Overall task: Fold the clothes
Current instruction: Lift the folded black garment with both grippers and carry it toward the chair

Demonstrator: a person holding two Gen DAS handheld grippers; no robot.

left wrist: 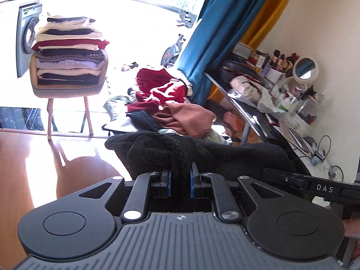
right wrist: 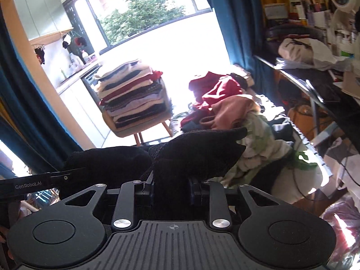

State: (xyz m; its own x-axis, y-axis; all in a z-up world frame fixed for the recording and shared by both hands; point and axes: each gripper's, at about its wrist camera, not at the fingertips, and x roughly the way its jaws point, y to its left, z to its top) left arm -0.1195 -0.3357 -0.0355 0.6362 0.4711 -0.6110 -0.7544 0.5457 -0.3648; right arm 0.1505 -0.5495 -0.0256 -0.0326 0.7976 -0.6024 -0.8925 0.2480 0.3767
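Left gripper (left wrist: 180, 175) pinches black knit garment (left wrist: 171, 150); right gripper (right wrist: 171, 184) clamps same garment; folded stack (left wrist: 69, 51) on chair (left wrist: 67, 91).

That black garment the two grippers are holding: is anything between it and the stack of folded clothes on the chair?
Nothing visible blocks it. The black garment is clamped in both the left gripper and right gripper; open floor lies before the chair's stack, and the unfolded pile sits beside it.

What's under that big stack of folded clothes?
The stack of folded clothes sits on a chair with wooden legs. The clothes cover its seat, so anything else on the seat is hidden.
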